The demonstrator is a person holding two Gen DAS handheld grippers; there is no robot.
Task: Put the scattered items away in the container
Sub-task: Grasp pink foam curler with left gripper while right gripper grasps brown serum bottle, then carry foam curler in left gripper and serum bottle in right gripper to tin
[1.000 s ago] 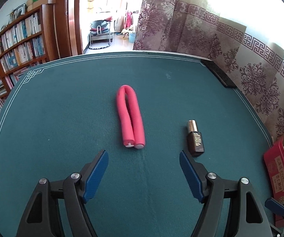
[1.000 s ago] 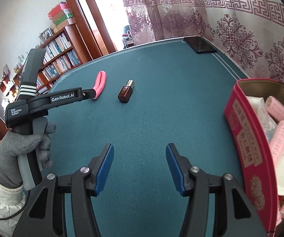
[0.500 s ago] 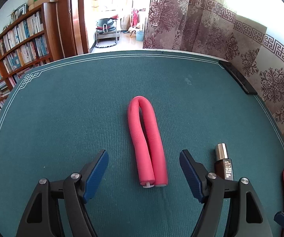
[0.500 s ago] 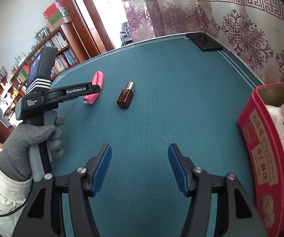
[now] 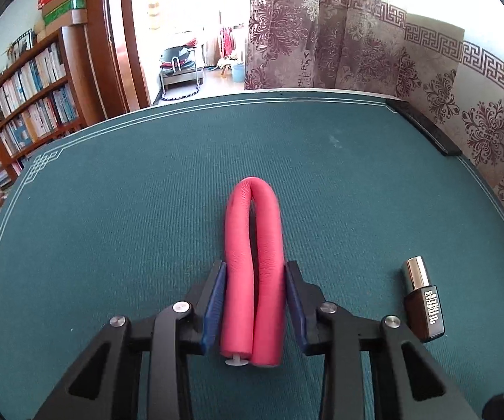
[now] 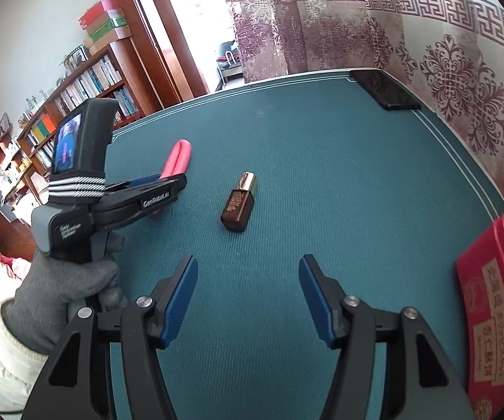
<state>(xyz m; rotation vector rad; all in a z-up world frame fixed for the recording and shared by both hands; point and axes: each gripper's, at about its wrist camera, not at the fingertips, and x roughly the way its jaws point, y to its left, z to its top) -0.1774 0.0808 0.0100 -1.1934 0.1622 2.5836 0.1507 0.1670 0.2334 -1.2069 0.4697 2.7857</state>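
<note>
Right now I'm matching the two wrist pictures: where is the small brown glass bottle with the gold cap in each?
Left wrist: small brown glass bottle with the gold cap lies at the lower right.
Right wrist: it lies mid-picture.
Shared landmark: the folded pink foam roller left of it.

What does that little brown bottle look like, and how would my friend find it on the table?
Look at the green table cover, between the red box at its right edge and the folded pink foam roller that the left gripper is closing on. The little brown bottle lies there on its side, alone. It is the only dark glass thing, with a shiny gold cap.
</note>
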